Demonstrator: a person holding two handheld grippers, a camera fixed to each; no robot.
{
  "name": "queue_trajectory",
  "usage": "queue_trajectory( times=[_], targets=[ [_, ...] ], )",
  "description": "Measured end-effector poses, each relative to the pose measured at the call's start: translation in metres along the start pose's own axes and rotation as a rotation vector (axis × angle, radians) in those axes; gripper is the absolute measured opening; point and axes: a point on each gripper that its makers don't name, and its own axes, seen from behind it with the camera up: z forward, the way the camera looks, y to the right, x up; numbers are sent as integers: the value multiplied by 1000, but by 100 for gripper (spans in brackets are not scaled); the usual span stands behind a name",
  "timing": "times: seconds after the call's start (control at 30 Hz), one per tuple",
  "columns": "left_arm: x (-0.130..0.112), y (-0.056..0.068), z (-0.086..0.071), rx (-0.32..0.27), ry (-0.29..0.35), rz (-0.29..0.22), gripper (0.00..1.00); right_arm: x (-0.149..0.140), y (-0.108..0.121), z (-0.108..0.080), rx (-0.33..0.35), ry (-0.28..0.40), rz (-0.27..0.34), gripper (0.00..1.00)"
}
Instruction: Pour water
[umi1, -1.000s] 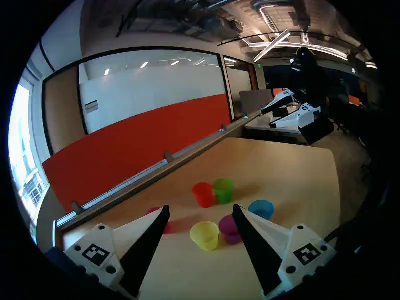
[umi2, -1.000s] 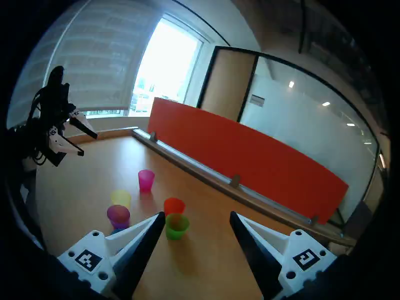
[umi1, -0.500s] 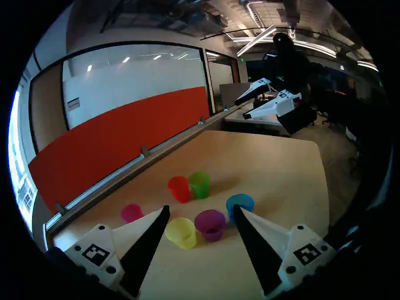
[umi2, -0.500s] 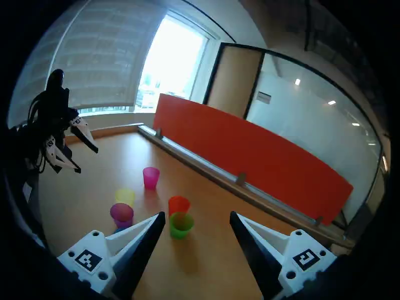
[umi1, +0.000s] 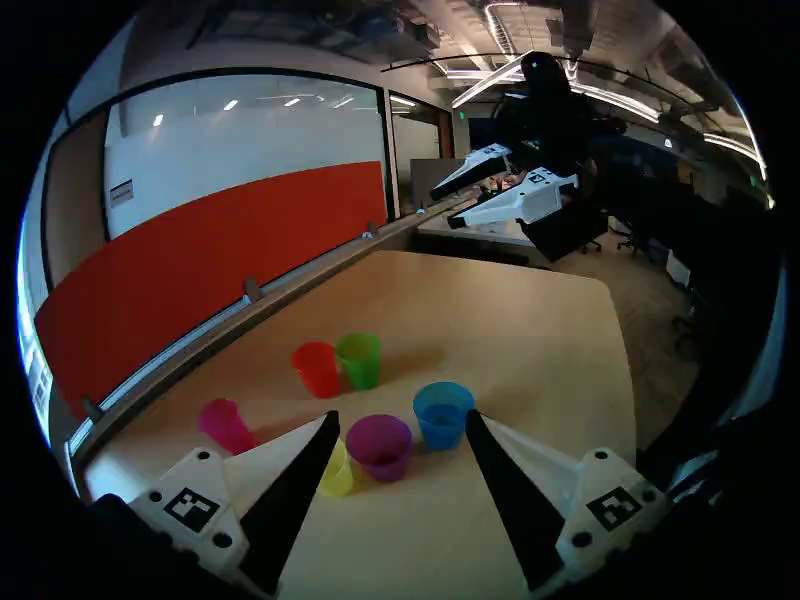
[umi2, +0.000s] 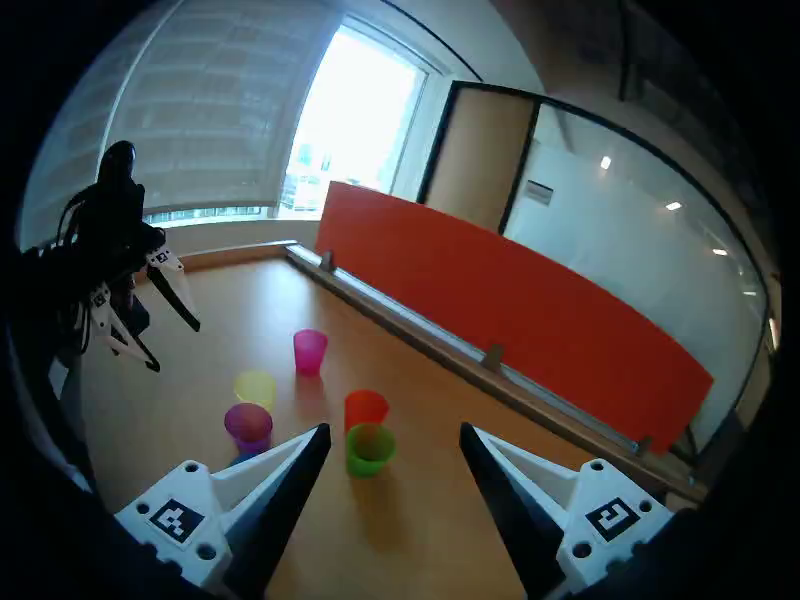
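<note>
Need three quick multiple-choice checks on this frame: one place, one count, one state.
1. Which cup stands right beside the red cup? A green cup B blue cup C pink cup
2. How many cups are on the table? A four B six C eight
3. The left gripper is: A open, empty B shut on the purple cup C shut on the yellow cup
Answers: A, they stand side by side; B, six colours count out in the left gripper view; A, its fingers are spread, gripping nothing.
</note>
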Motion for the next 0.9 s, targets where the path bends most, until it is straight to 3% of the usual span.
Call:
queue_trajectory(
  times=[0.9],
  targets=[
    [-44, 47, 35, -178, -94, -24, 94, -1, 2, 18, 25, -25, 1, 100]
  ],
)
